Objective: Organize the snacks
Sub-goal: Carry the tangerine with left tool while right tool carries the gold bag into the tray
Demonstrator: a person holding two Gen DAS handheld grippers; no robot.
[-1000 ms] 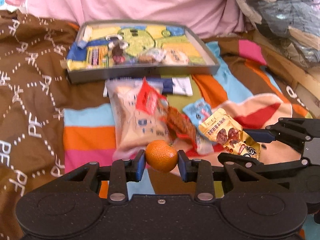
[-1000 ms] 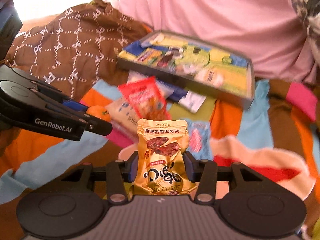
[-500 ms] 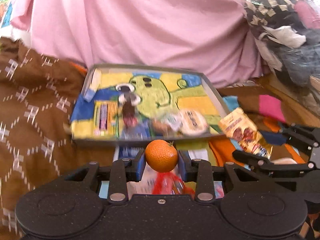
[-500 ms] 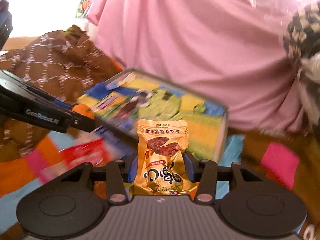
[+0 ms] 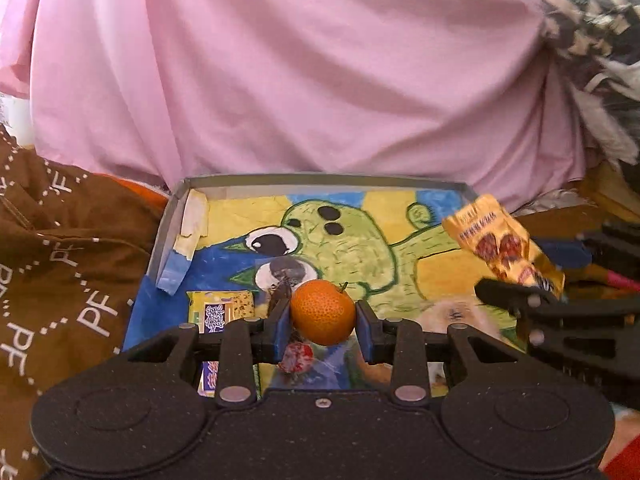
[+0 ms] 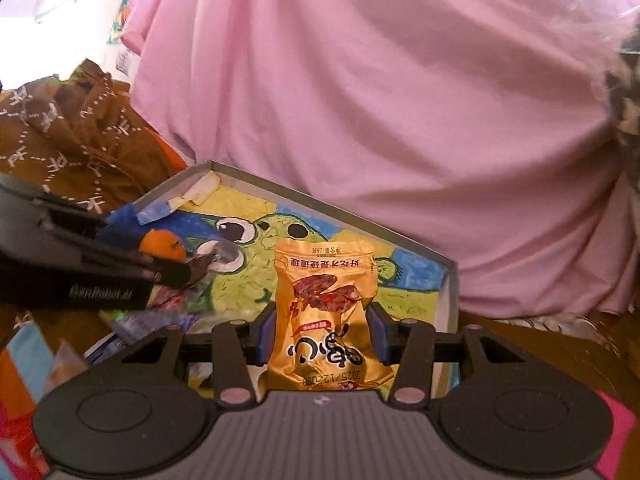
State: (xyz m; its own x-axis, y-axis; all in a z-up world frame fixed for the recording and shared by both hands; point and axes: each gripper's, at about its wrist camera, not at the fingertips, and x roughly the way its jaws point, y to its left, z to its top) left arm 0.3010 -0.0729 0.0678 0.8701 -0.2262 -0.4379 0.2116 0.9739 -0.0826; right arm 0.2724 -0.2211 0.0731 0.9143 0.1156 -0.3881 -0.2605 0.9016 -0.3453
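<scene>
My left gripper (image 5: pixel 322 322) is shut on a small orange mandarin (image 5: pixel 322 312), held above the near part of a grey tray (image 5: pixel 320 179) lined with a green cartoon drawing. My right gripper (image 6: pixel 322 337) is shut on a gold snack packet (image 6: pixel 326 312) and hovers over the tray's (image 6: pixel 304 196) right half. That packet (image 5: pixel 502 250) shows at the right of the left wrist view, and the mandarin (image 6: pixel 162 243) at the left of the right wrist view. A yellow wrapped bar (image 5: pixel 220 306) and a red-wrapped sweet (image 5: pixel 297 356) lie in the tray.
A pink sheet (image 5: pixel 320 72) hangs close behind the tray. Brown patterned cloth (image 5: pixel 60 264) lies to its left. A striped blanket (image 6: pixel 20 368) with loose snack packets lies at the lower left of the right wrist view. Checked fabric (image 5: pixel 592 32) is piled at the right.
Both grippers have moved forward from over the blanket's loose snacks to above the tray, each still holding its item. The tray now fills the views.
</scene>
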